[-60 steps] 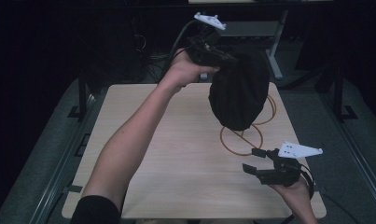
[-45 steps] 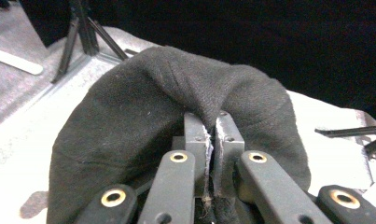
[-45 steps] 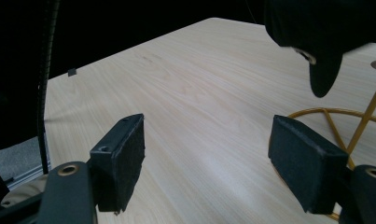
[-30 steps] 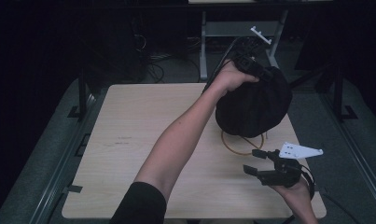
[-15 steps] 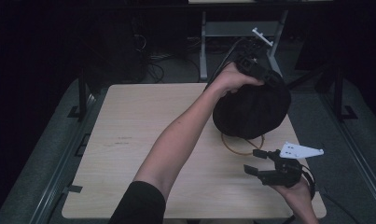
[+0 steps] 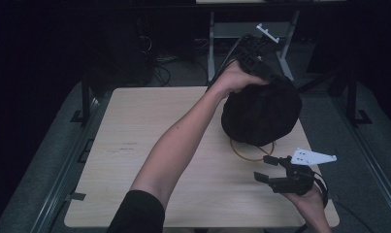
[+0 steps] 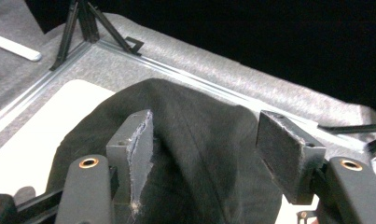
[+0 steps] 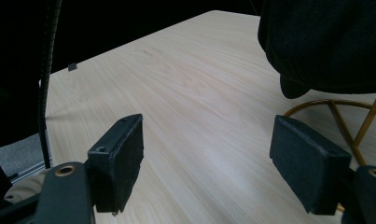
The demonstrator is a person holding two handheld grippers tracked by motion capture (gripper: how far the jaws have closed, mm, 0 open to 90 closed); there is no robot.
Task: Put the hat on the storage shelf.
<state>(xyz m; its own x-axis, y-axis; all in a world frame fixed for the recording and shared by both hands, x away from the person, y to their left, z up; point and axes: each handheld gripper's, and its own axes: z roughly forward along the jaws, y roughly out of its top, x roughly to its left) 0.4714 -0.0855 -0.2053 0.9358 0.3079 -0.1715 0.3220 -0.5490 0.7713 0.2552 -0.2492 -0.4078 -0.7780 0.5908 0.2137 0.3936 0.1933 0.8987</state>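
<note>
To seat it well, I centre the black hat (image 6: pixel 261 114) over the gold wire stand (image 6: pixel 251 150) before letting go. My left gripper (image 7: pixel 204 154), jaws spread, sits atop the hat's crown at the table's (image 6: pixel 149 145) far right. My right gripper (image 8: pixel 218 163) hovers spread and empty, just beside the stand.

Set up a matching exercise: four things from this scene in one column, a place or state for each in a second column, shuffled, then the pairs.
1. black hat
2. gold wire stand
3. right gripper
4. left gripper

A. open, low above the table's near right part
B. on the table, under the hat
C. draped over the stand
D. open, jaws either side of the hat's cloth

Pairs: 1-C, 2-B, 3-A, 4-D
</note>
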